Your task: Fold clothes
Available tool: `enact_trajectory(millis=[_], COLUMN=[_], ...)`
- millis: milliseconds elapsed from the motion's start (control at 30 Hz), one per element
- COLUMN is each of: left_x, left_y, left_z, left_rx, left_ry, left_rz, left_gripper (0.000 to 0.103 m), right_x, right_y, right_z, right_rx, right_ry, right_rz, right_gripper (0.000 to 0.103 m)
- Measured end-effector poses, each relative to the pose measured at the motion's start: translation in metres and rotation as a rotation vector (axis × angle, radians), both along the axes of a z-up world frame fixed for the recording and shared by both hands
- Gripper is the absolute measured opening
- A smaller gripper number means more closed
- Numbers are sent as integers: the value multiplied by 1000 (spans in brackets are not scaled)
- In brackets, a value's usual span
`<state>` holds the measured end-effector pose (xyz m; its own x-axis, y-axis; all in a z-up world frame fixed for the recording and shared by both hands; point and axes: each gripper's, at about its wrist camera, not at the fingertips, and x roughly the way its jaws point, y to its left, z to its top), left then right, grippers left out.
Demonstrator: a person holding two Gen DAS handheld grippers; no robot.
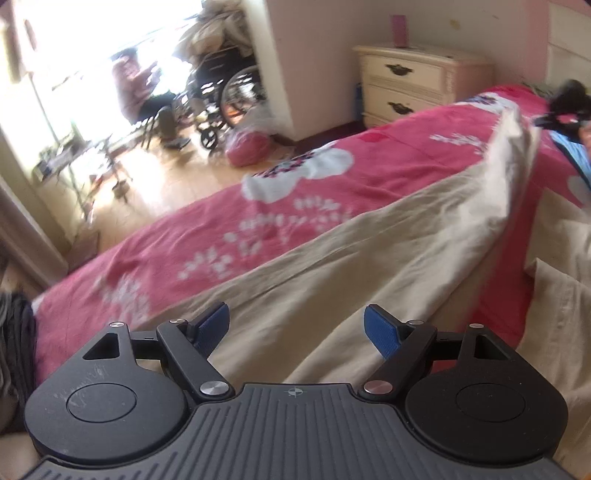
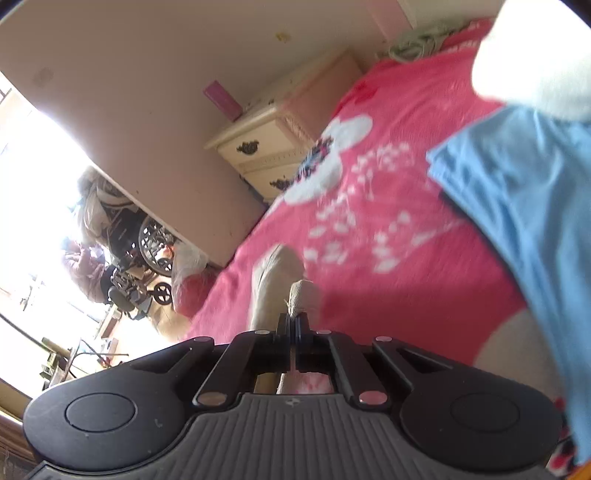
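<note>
Under my left gripper [image 1: 297, 328] the beige garment [image 1: 369, 258] spreads across the bed [image 1: 229, 236], running from just below the blue pads [image 1: 380, 332] up and away to the right, where it rises into a lifted fold. Its fingers stand wide apart with nothing between them, hovering over the cloth; I cannot tell whether they touch it.

My right gripper [image 2: 294, 321] is pinched tight on a bunched end of the same beige cloth [image 2: 273, 284], which sticks out past the fingertips and hangs over the bed's pink floral cover [image 2: 388, 206]. A blue cloth [image 2: 524, 206] lies to the right of it in that view, with something white and blurred [image 2: 535, 74] above it at the frame's edge.

Beyond the bed stands a cream nightstand [image 1: 410, 85] with two drawers against a pale wall, a small pink object [image 1: 399, 29] on top. Further left are a wheelchair [image 1: 225, 99] piled with bundles, a pink bag [image 1: 247, 147] on the wooden floor, and a person [image 1: 136, 88] seated near a bright window that is washed out.

Both views are motion-blurred. At the far right of the left view a dark shape [image 1: 569, 107] is cut off, as is the dark fabric [image 1: 14, 354] at the left edge.
</note>
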<state>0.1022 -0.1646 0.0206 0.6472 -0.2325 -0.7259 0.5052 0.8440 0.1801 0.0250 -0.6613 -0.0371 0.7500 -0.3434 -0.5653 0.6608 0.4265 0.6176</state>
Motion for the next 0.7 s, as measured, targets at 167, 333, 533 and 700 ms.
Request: enact_trajectory(millis=[167,333,533,700], left_x=[4,3,1,1], left_y=[4,7,16,21], left_z=[-20,-40,-56,-58], left_rx=[125,273,310,301], left_ry=[-32,-130,-133,-131], left_rz=[22,20,30,24], left_gripper=[81,81,81,81], right_x=[-22,-49,-94,-105], right_y=[-5,0,1,-8], right_z=[22,42,30,-21], right_rx=[-7,7,25,84], right_ry=[-11,-69,-20,154], right_rz=[-24,-23,-72,-81], right_gripper=[1,1,1,3])
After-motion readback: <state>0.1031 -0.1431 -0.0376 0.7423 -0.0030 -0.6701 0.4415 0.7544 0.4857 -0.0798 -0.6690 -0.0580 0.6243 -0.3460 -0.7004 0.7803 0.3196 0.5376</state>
